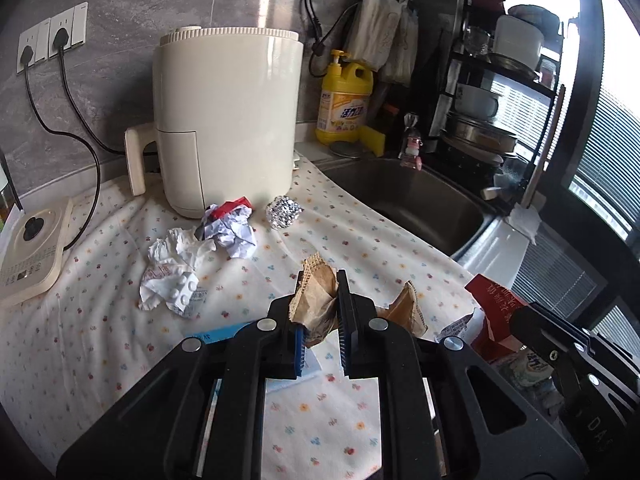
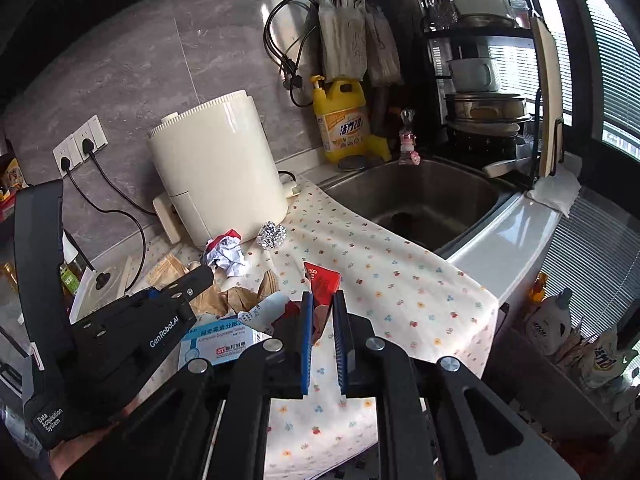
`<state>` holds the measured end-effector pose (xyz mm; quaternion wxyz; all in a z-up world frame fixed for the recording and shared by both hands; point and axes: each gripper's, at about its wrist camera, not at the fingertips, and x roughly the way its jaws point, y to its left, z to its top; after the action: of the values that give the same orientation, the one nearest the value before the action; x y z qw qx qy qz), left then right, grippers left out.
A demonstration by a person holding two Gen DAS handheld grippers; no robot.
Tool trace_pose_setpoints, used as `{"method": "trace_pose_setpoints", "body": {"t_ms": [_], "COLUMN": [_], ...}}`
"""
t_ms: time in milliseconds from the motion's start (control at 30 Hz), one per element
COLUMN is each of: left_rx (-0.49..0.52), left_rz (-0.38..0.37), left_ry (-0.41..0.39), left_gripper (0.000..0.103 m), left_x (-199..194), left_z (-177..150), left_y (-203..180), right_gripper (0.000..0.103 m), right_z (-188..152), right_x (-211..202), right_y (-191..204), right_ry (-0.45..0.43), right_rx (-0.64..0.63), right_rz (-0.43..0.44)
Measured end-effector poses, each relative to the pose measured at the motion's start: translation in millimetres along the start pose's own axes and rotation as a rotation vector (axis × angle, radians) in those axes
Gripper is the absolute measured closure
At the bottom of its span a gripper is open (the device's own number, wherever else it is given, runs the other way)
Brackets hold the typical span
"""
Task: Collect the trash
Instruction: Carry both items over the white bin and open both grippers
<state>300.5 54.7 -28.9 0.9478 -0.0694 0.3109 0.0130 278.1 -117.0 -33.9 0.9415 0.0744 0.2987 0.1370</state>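
Observation:
My left gripper is shut on a crumpled brown paper wrapper, held just above the flowered cloth. A second brown piece shows right beside it. My right gripper is shut on a red carton; in the left wrist view this carton appears at the right edge. Loose on the cloth lie a foil ball, a crumpled white-and-red paper wad, a white tissue, a blister pack and a blue medicine box. The left gripper hangs over the brown paper.
A cream air fryer stands at the back of the cloth. The steel sink lies to the right, with a yellow detergent bottle and a loaded dish rack behind it. A plugged-in white base sits at the far left.

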Motion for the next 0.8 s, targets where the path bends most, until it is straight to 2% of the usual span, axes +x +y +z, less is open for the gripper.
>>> {"method": "trace_pose_setpoints", "body": {"t_ms": [267,467,800], "left_rx": [0.041,0.078,0.155], "left_rz": [-0.051,-0.108,-0.204], "left_ry": [0.021,0.059,0.162], "left_gripper": [0.089,0.089,0.089], "left_x": [-27.0,-31.3,-21.1], "left_z": [-25.2,-47.4,-97.8], "left_y": [-39.7,-71.6,-121.8], "right_gripper": [0.092,0.092,0.092], "right_z": [-17.0,-36.9,-89.2], "right_x": [-50.5,-77.6,-101.3], "right_y": [-37.5,-66.5,-128.9], "right_ry": [-0.025,-0.022,0.043], "right_rx": [0.023,0.051,0.145], "right_rz": [-0.04,-0.088,-0.209]}}
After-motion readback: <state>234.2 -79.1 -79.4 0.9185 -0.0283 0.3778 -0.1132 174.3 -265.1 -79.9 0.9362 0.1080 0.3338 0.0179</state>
